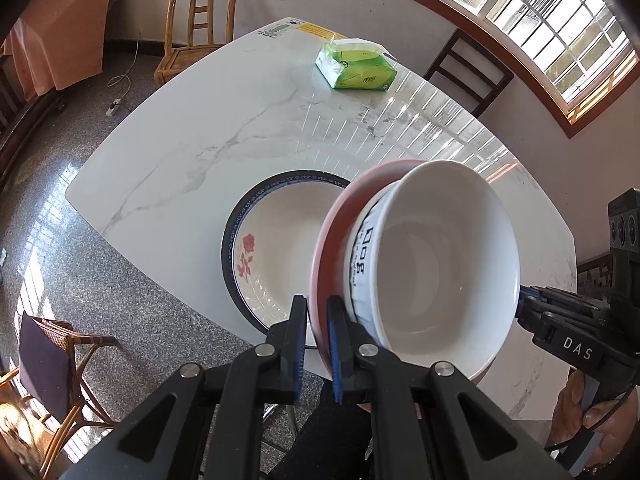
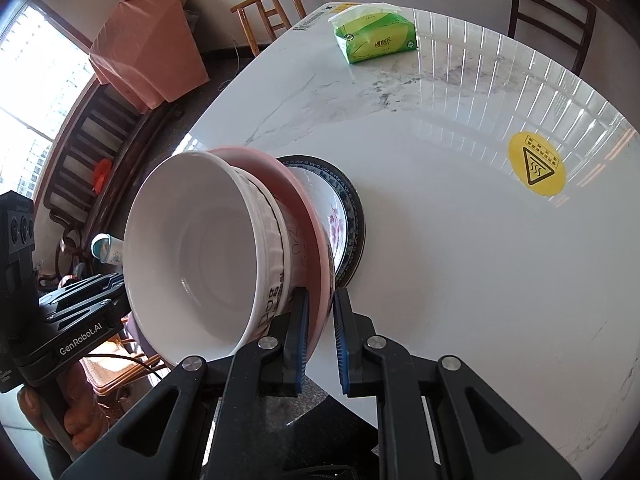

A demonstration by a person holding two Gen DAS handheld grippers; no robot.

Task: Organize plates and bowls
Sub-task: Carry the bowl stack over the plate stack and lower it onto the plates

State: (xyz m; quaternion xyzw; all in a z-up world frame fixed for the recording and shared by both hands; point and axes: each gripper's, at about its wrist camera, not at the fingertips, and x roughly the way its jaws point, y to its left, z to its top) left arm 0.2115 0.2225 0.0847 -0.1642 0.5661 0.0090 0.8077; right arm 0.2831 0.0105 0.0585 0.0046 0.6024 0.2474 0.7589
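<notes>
Both tongs — left tongs (image 1: 318, 344) and right tongs (image 2: 320, 340) — clench the pink plate (image 1: 326, 240) carrying the white bowl (image 1: 436, 264) over the flowered plate (image 1: 276, 248); lower level, release together.

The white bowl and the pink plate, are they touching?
Touching. In the right wrist view the white bowl sits on the pink plate, with no gap between them, while both grippers clamp the plate's rim.
</notes>
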